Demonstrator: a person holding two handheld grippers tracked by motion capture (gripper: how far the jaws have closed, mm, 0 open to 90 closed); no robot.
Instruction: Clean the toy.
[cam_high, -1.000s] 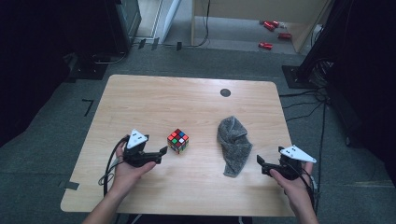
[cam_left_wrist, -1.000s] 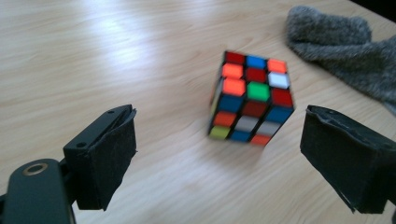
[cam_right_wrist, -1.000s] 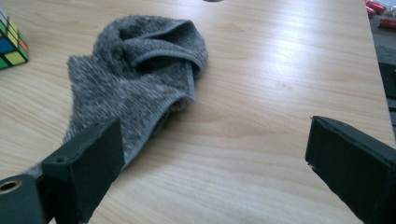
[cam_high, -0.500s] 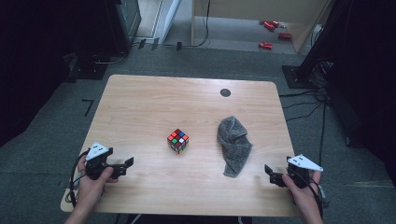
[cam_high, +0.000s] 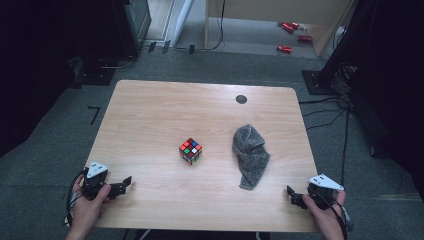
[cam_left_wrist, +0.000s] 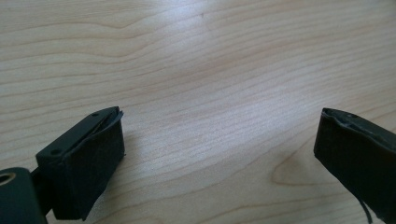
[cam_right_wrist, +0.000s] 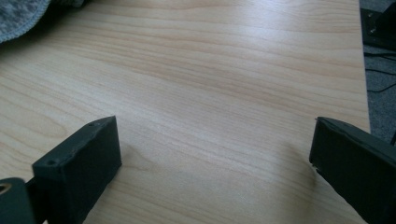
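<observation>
Table (cam_high: 150, 110) bears cube (cam_high: 190, 151); right tongs (cam_right_wrist: 212, 154) glimpse cloth (cam_right_wrist: 18, 16).

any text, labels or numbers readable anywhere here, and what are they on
None can be read.
Puzzle cube: plain coloured squares, no print.
Grey cloth: no tag in sight.
Table: bare wood grain, one dark round spot, no lettering.

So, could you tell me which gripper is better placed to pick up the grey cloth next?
The right gripper. It sits at the table's near right edge, just below the cloth's lower end, jaws open. The left gripper is across the table, with the cube between.
</observation>
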